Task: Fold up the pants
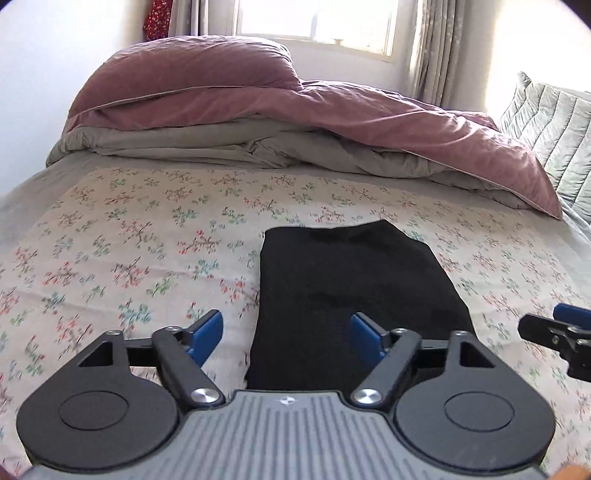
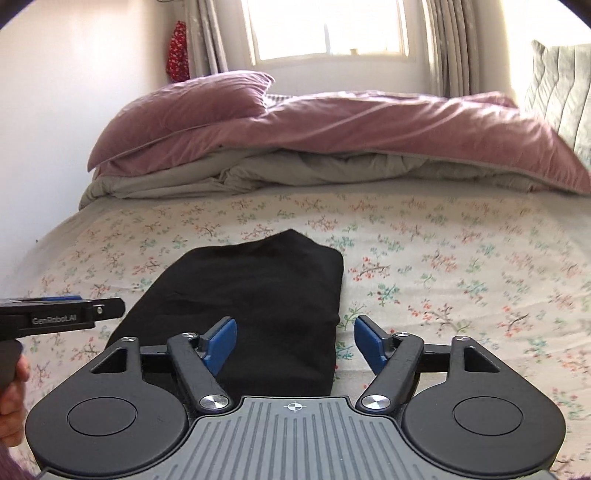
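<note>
- The left gripper (image 1: 286, 338) is hovering nearest, its jaws standing wide apart with nothing clamped; one blue pad is hanging over the sheet (image 1: 122, 236), the other over the pants (image 1: 354, 280).
- The right gripper (image 2: 295, 343) is hovering the same way, jaws apart and empty, straddling the pants' right edge; judging by this, both are letting the cloth lie free after a fold.
- The pants are lying as a compact black rectangle on the floral sheet, just beyond both grippers, edges roughly squared, one far corner peaking up slightly. The folding is looking close to finished.
- A hand (image 2: 13, 387) is gripping the left gripper's handle at the right view's edge.
- Farther back, a pink duvet (image 1: 332, 110) is sitting bunched against the pillow (image 1: 192, 70), probably pushed aside to be leaving flat working room.
- Beyond, a window (image 2: 328, 29) is glaring brightly.
</note>
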{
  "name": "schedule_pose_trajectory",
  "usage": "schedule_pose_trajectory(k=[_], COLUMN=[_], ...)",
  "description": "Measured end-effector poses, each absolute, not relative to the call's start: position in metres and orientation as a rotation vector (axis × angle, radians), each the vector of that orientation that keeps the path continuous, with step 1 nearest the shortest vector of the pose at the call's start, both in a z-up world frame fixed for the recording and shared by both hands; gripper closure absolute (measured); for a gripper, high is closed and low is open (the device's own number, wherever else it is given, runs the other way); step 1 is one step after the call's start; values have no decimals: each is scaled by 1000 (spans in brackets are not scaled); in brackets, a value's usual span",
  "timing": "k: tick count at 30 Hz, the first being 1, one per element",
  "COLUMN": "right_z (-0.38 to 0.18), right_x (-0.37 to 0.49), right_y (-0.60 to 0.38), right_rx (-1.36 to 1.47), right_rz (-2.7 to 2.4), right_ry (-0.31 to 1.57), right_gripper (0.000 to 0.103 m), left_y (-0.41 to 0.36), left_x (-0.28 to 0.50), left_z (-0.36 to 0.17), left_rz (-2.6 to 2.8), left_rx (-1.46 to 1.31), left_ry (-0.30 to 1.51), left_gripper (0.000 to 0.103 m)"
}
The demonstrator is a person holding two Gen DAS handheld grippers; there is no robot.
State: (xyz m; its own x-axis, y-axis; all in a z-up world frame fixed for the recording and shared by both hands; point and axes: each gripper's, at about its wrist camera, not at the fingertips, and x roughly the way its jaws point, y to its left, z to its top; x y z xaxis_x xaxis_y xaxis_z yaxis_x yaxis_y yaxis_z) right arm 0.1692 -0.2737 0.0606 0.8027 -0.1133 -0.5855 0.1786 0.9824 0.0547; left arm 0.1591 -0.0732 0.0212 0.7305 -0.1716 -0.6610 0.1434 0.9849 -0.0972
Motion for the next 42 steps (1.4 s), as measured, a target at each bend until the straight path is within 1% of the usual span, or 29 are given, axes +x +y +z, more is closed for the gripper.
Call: schedule_pose_trajectory(k=[4,8,12,14,17,20,23,26,30,36,42], right_z=[65,69,75,77,75,65,46,36,35,24,22], right_x=[151,126,101,89,78,71,62,64,64,67,66], right_y=[-262,-248,-233,-228,-220,-213,-208,-207,-215,-222,-224], right_rx=[133,175,195,208,190,144,113,81,117,147,144], right_rz=[-150,-146,-140,-151,-116,-123,-138,-166,-190,-233,-242], right_ry=[624,631,629,617,623,627,610,683,644,695,701], right_gripper=[28,28,27,17,11,8,2,2,1,1,1], left_y=[-71,-68,-60,-55,-54,-61,-64,-68,-76,-83,-83], left_x=[139,113,95,87,76,70,70,71,69,69,69], left_z=[23,26,30,35,35,19,-2,-9,-14,-24,-28], left_rz=[-152,-152,-141,-151,-145,-148,-164,-169,-159,-175,-167], left_rx=[-30,-15,-7,-42,-61,-20,-17,-2,24,29,16], left_ry=[755,740,754,747,704,672,729,748,746,787,808], left_gripper=[7,0,0,0,0,0,0,0,0,0,0])
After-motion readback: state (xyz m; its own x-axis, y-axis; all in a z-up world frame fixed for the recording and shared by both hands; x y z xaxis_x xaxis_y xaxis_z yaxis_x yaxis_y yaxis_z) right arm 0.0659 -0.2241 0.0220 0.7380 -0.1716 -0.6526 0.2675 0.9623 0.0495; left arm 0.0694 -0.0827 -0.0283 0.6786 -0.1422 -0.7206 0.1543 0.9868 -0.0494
